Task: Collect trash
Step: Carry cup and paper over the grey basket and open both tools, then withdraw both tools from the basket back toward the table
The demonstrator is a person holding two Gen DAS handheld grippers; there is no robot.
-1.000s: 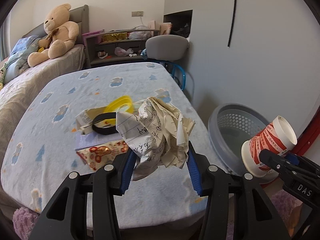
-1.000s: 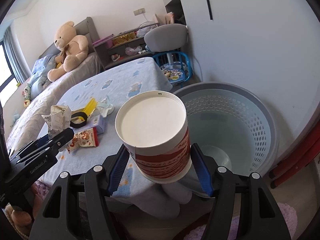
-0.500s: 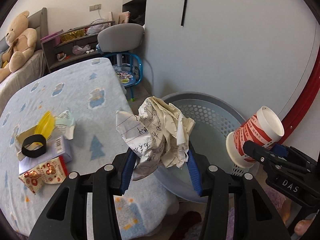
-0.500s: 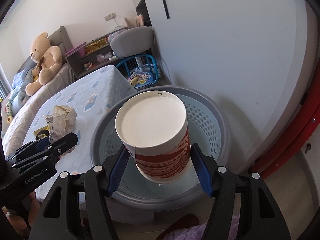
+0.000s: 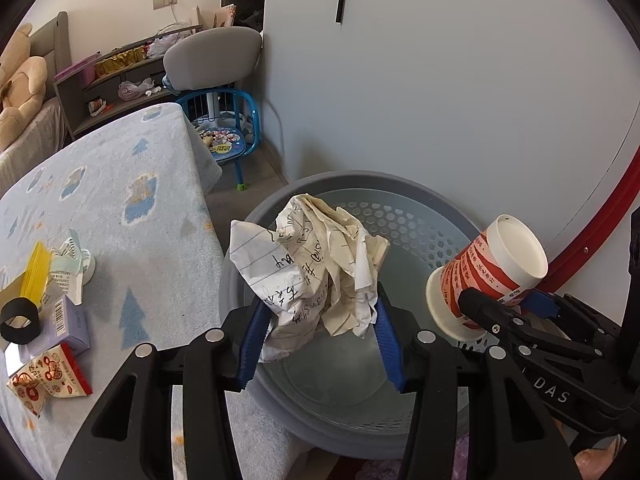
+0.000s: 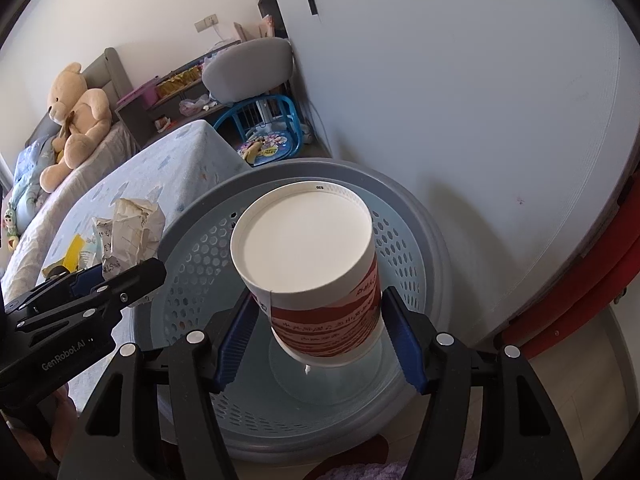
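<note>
My left gripper [image 5: 318, 312] is shut on a crumpled ball of lined, written-on paper [image 5: 316, 264], held above the near-left side of a round grey perforated basket [image 5: 400, 188]. In the right wrist view my right gripper [image 6: 320, 320] is shut on a red-and-white paper cup [image 6: 304, 240], its white bottom facing the camera, hanging over the middle of the basket [image 6: 416, 224]. The cup [image 5: 492, 276] and right gripper [image 5: 500, 300] also show at the right of the left wrist view. The left gripper [image 6: 132, 272] with the paper [image 6: 128, 232] shows at the left of the right wrist view.
A surface under a light blue patterned cover [image 5: 120, 200] lies left of the basket, bearing a snack wrapper [image 5: 44, 372], a purple box [image 5: 60, 320], a black ring [image 5: 18, 320] and yellow packaging [image 5: 38, 272]. Behind stand a blue stool [image 5: 224, 136] and grey chair [image 5: 212, 52]. A grey wall backs the basket.
Both grippers have swung right from over the patterned cover to above the basket, sinking a little, each still carrying its load. The cup now sits slightly tilted between the right fingers.
</note>
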